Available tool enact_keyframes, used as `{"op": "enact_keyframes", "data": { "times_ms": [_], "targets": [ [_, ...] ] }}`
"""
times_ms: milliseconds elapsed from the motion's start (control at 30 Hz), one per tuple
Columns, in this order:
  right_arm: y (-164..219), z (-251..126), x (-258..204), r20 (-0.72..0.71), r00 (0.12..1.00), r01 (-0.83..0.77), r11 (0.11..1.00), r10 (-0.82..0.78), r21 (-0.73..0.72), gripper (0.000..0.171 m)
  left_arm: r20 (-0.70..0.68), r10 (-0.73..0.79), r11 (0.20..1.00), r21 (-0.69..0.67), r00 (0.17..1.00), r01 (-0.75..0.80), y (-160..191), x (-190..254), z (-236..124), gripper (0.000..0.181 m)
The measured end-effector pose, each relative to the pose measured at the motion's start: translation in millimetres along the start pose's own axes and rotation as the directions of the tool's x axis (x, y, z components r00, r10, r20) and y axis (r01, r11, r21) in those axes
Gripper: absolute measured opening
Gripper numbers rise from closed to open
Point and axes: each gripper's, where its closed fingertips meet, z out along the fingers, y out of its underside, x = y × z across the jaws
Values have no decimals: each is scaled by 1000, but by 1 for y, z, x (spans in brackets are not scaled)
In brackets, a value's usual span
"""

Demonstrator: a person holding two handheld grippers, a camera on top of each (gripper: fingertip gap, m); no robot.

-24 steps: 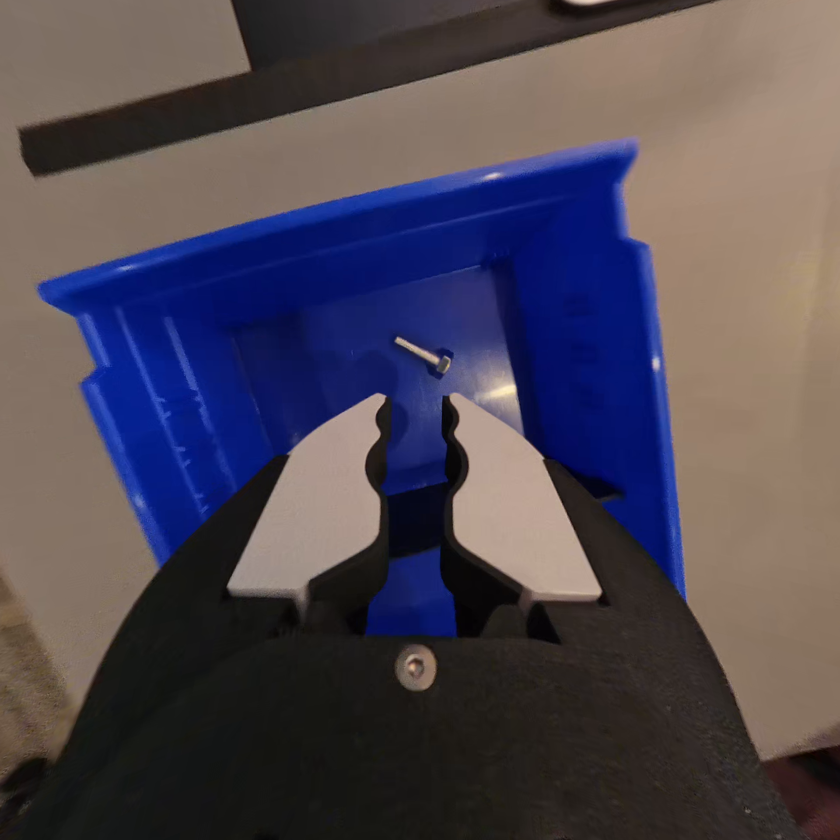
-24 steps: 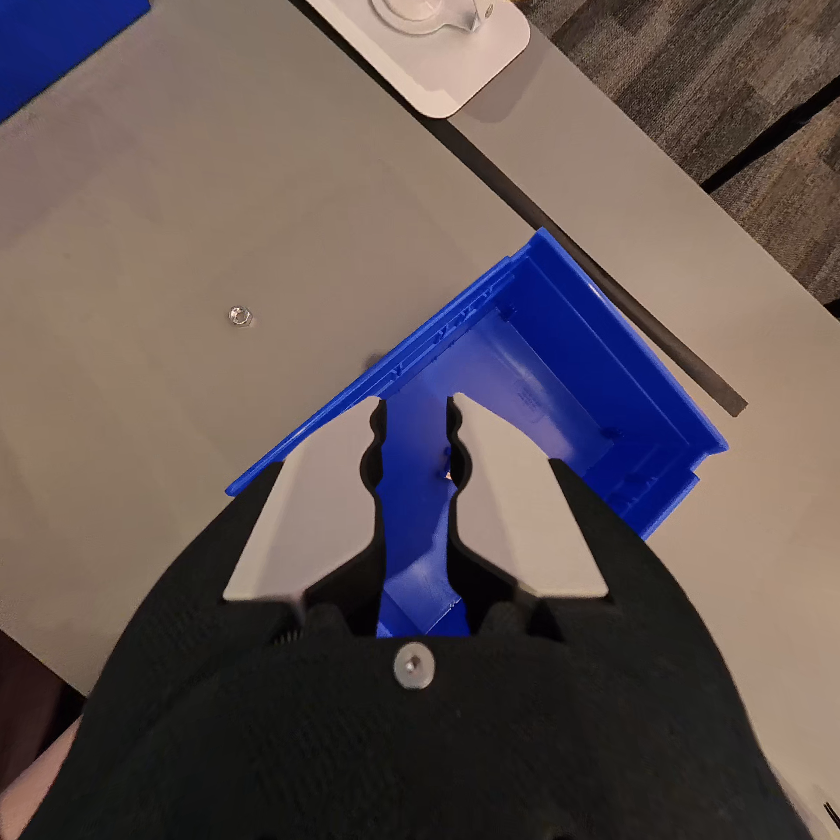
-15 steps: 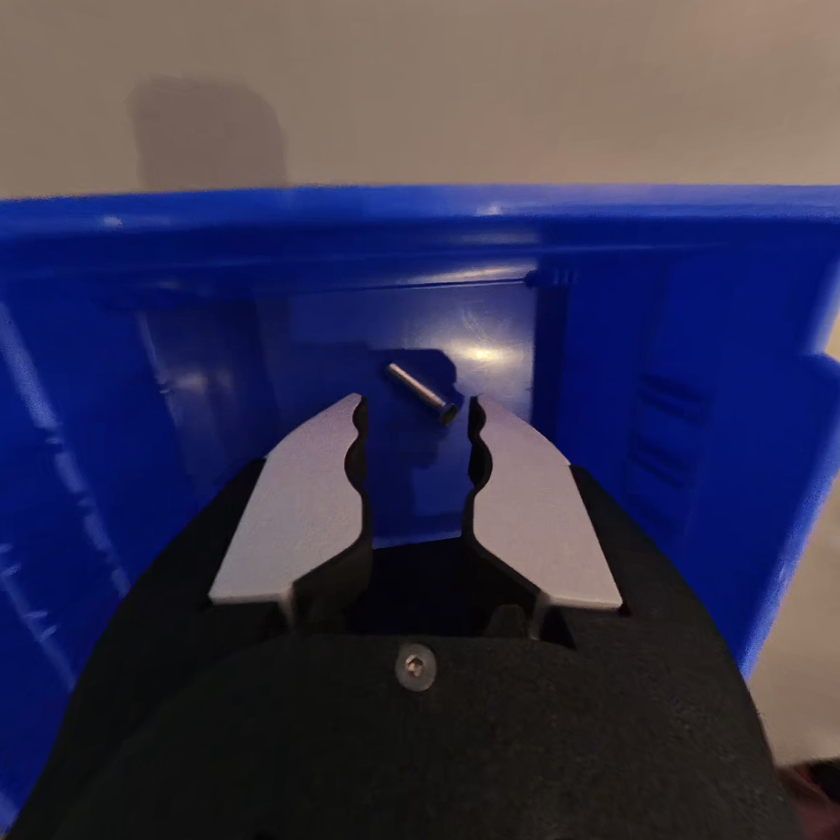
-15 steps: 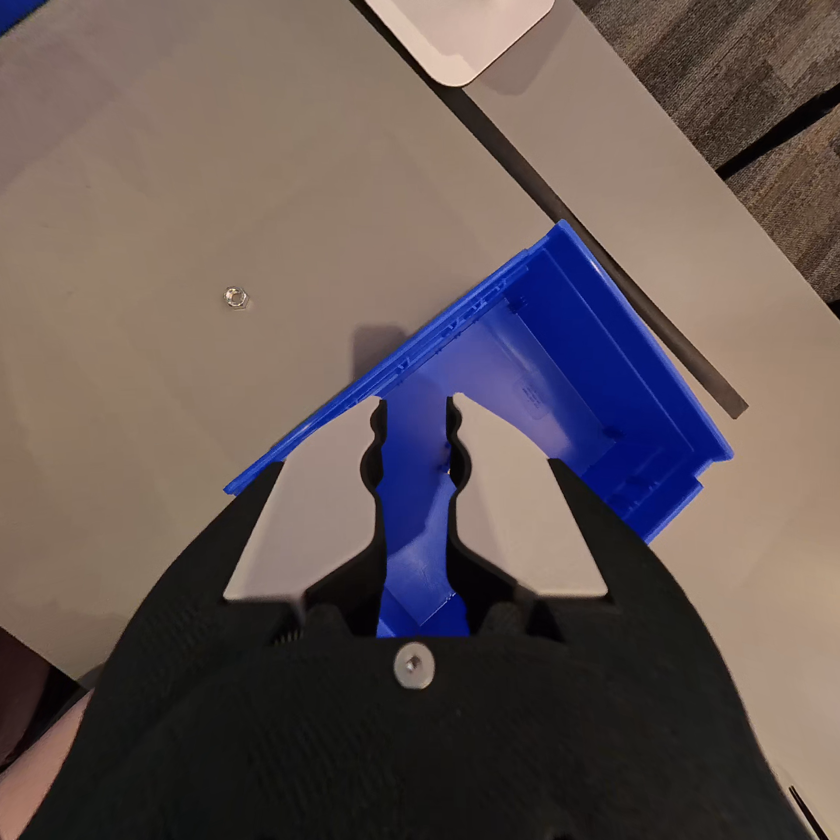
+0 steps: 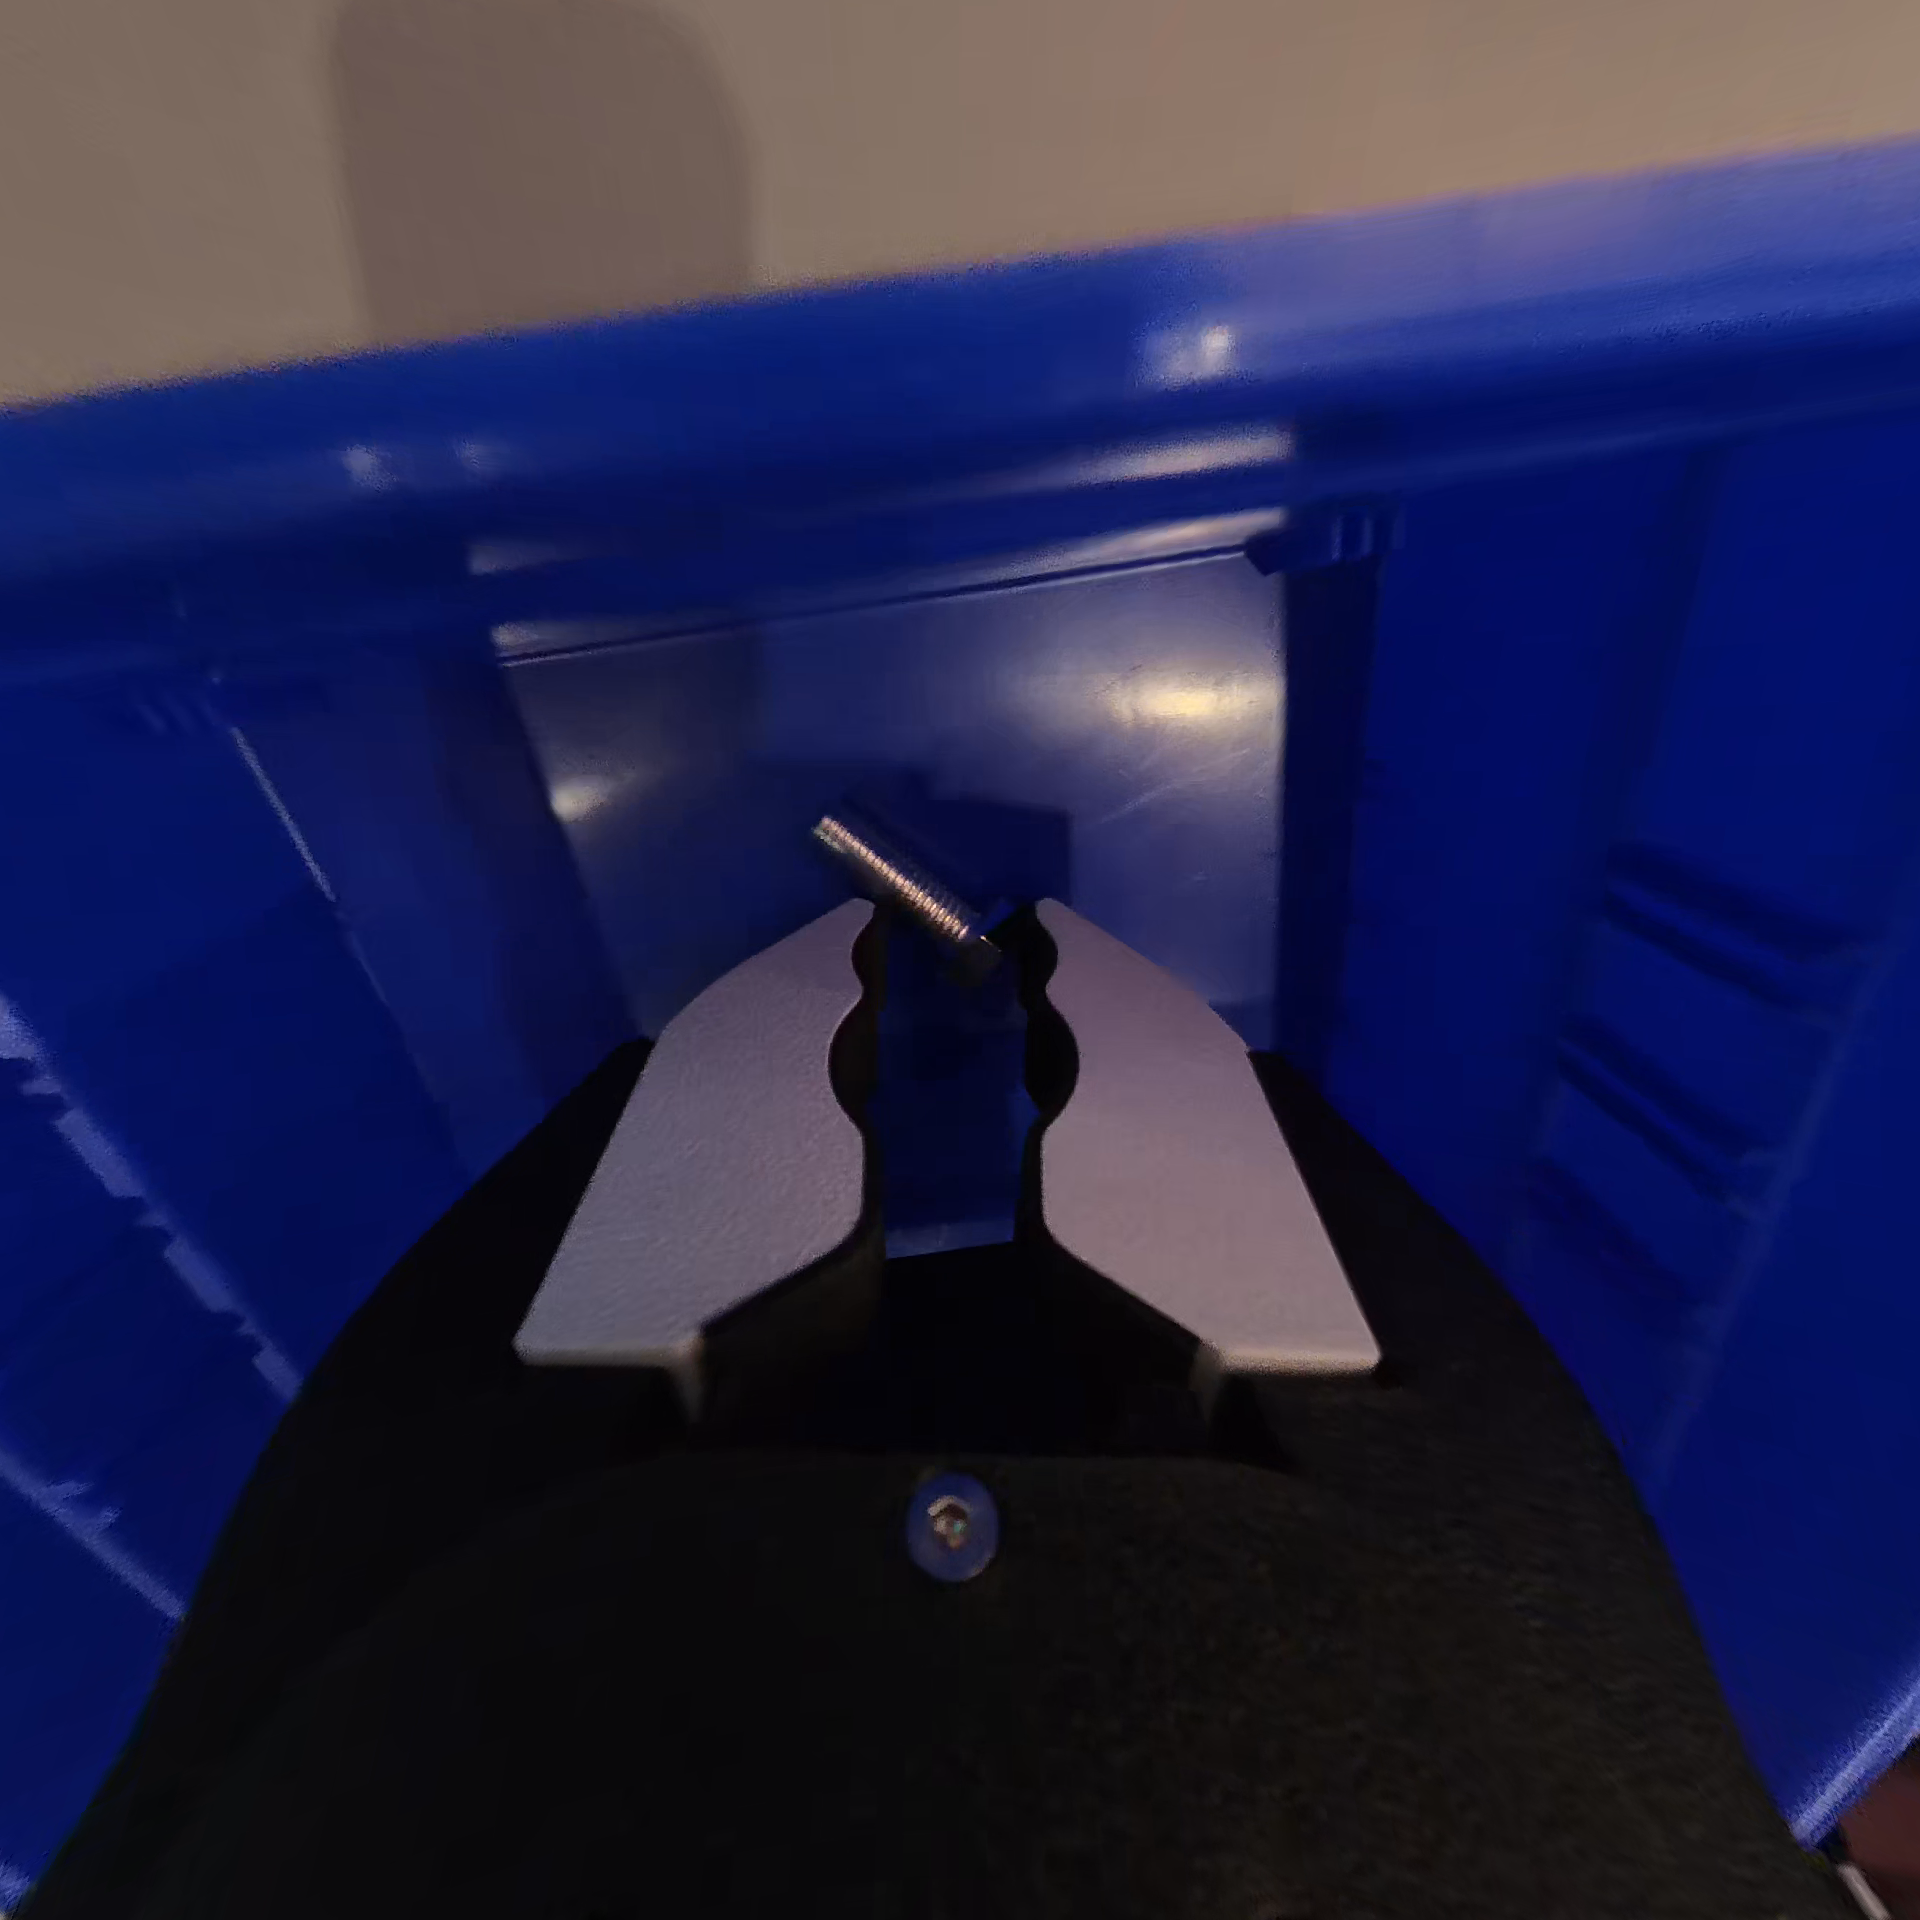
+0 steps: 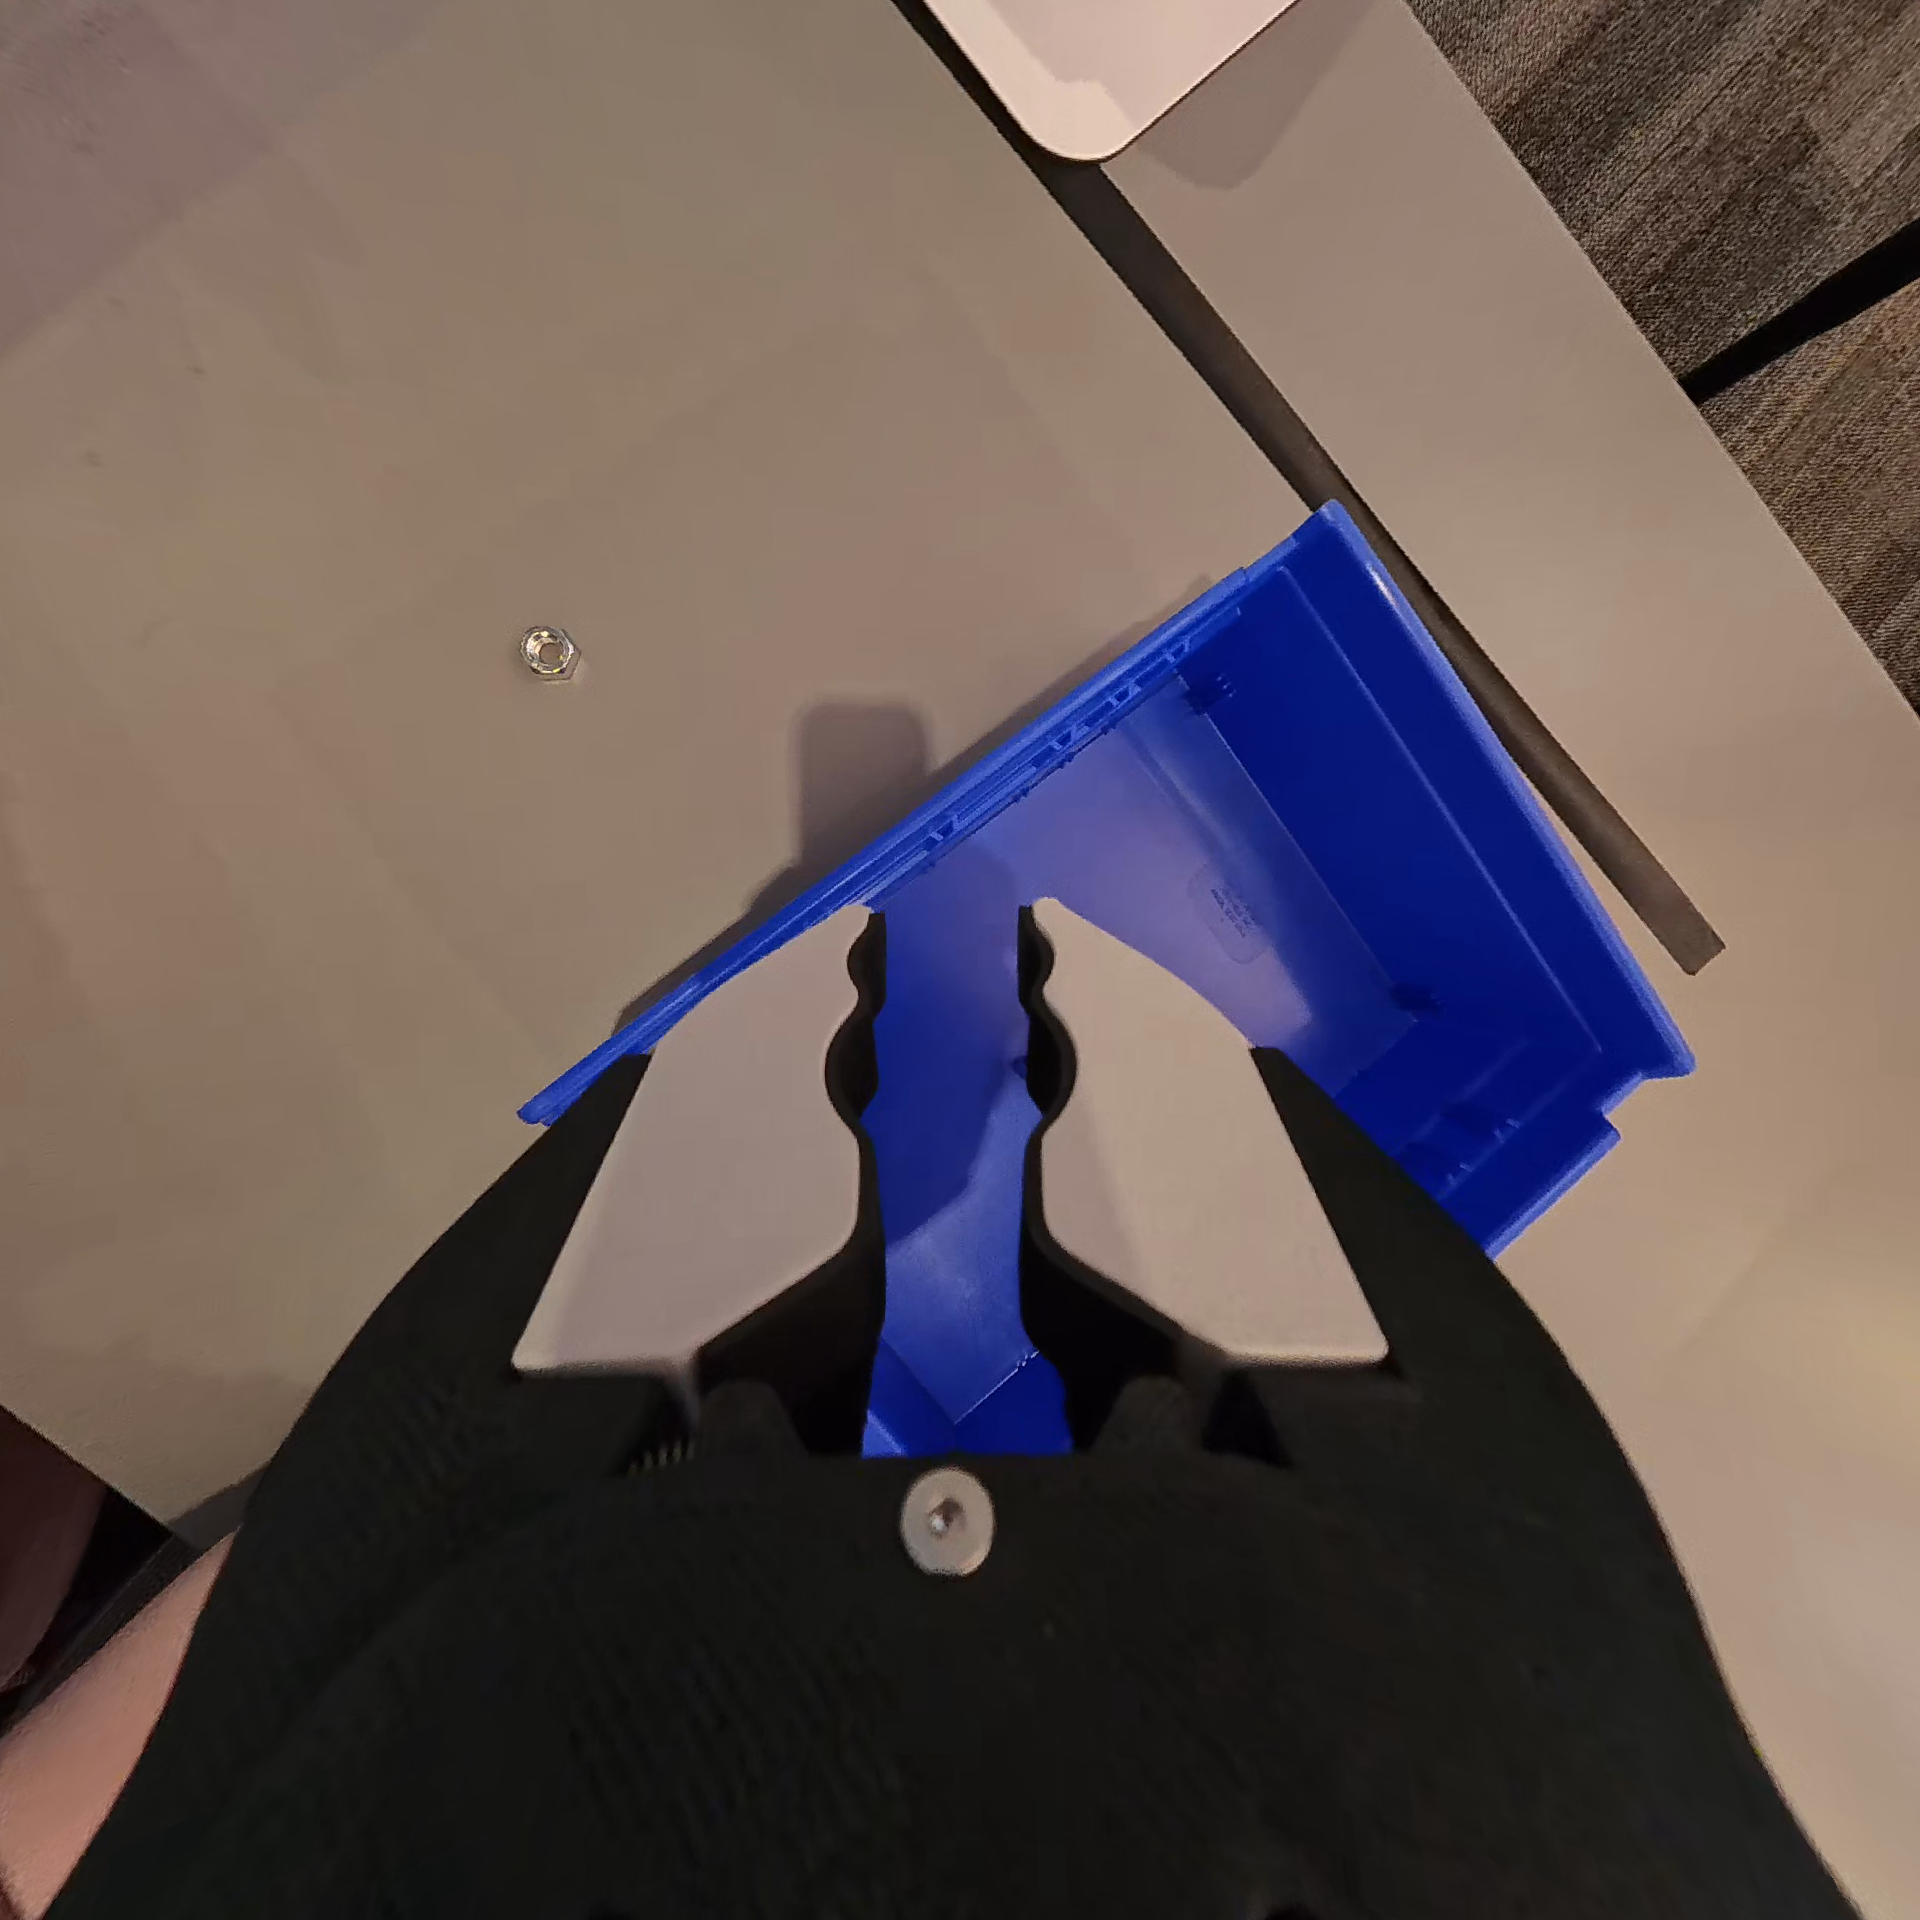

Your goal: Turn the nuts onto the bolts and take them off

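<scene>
One bolt [image 5: 906, 900] lies on the floor of a blue bin [image 5: 1039, 416], head just ahead of the left gripper [image 5: 954, 914], whose jaws stand partly open w/ nothing held. Right gripper [image 6: 951, 914] hovers above another blue bin [image 6: 1403, 831], jaws likewise apart & empty. Bin's moulded label [image 6: 1231, 914] is too small to read. Nut [image 6: 548, 652] sits alone on the grey table [image 6: 520, 312].

No writing can be read in either view. A small pale label [image 6: 1231, 920] is seen on the inner floor of the blue bin [image 6: 1455, 831], at about 2 o'clock from the centre of the right wrist view; its print is too small and blurred to be made out. Raised moulded marks along the bin's walls cannot be deciphered either.
</scene>
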Motion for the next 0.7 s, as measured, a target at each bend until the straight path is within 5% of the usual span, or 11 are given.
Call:
{"op": "enact_keyframes", "data": {
  "times_ms": [300,433,567,700],
  "targets": [
    [0,3,2,-2,1000,-6,1000,6,-10,25,-128,45,989,147,991,-26,2,-13,-36,24],
    [-5,4,-1,4,1000,1,1000,-1,2,25,-166,204,943,299,965,-148,0,5,-72,24],
    [-33,3,-12,58,998,-1,992,-6,122,26,-68,475,771,512,877,-378,7,57,-129,23],
    [-111,-17,-58,334,940,-109,871,-66,479,26,130,634,498,685,762,-532,22,129,-179,23]
  ]
}}
